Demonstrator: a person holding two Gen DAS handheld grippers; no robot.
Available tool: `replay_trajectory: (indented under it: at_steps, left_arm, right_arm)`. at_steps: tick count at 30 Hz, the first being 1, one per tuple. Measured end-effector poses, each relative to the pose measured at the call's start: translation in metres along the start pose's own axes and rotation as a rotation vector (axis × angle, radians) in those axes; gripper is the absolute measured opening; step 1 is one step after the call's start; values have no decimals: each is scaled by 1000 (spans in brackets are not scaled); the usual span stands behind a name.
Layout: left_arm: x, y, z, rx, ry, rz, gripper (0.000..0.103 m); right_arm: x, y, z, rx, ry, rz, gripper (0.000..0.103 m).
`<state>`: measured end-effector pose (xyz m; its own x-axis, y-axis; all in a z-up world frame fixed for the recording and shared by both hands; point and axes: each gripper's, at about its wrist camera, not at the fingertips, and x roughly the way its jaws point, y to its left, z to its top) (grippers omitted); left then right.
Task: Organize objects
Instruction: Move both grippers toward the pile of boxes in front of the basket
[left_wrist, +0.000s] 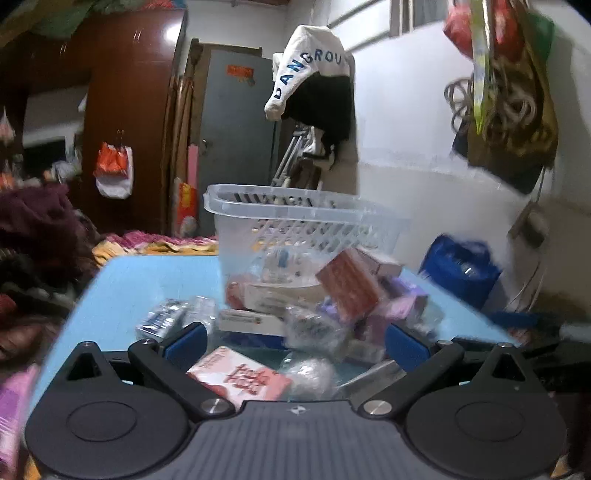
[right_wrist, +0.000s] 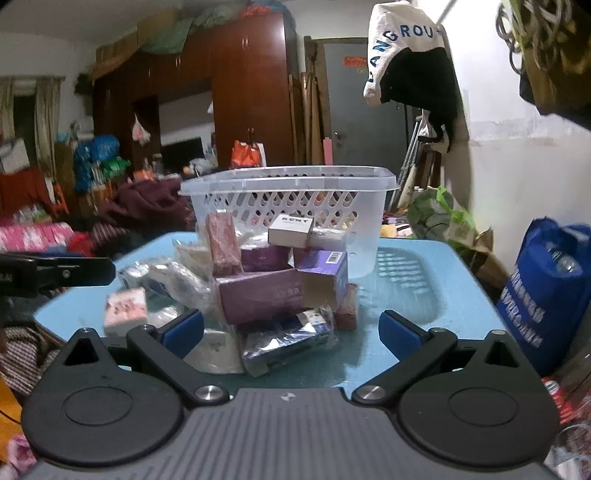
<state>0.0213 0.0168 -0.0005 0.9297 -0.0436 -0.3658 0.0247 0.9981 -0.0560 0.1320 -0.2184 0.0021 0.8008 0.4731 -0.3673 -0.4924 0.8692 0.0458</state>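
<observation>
Right wrist view: right hand-held gripper (right_wrist: 291, 332) hangs with jaws apart and empty over the pile (right_wrist: 258, 288) on the desk (right_wrist: 424, 295), basket (right_wrist: 291, 206) behind. Left hand-held gripper (left_wrist: 293, 339) likewise spread. Best take one loose near packet (right_wrist: 284, 339) first.

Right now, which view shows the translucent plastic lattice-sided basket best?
The right wrist view: the translucent plastic basket stands sharp and level behind the pile of small boxes, rim and lattice wall unobstructed. The left wrist view shows it blurred, with its lower part hidden behind boxes.
</observation>
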Motion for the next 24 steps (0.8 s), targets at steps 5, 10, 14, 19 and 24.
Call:
replay_trajectory:
  at_steps: [5, 10, 14, 19, 24]
  left_arm:
    - [0, -2, -1, 2, 10, 29, 103]
    - [-1, -3, -1, 7, 16, 50, 103]
    - [-1, -2, -2, -2, 13, 52, 103]
    - [-2, -3, -3, 0, 16, 46, 103]
    - [-3, -5, -3, 10, 11, 49, 103]
  right_arm:
    - [1, -1, 1, 8, -35, -2, 103]
    - [1, -28, 3, 203, -123, 57, 103]
    - [3, -27, 11, 128, -10, 19, 103]
    - [-4, -15, 11, 27, -50, -52, 103]
    - [2, -13, 8, 30, -28, 0, 103]
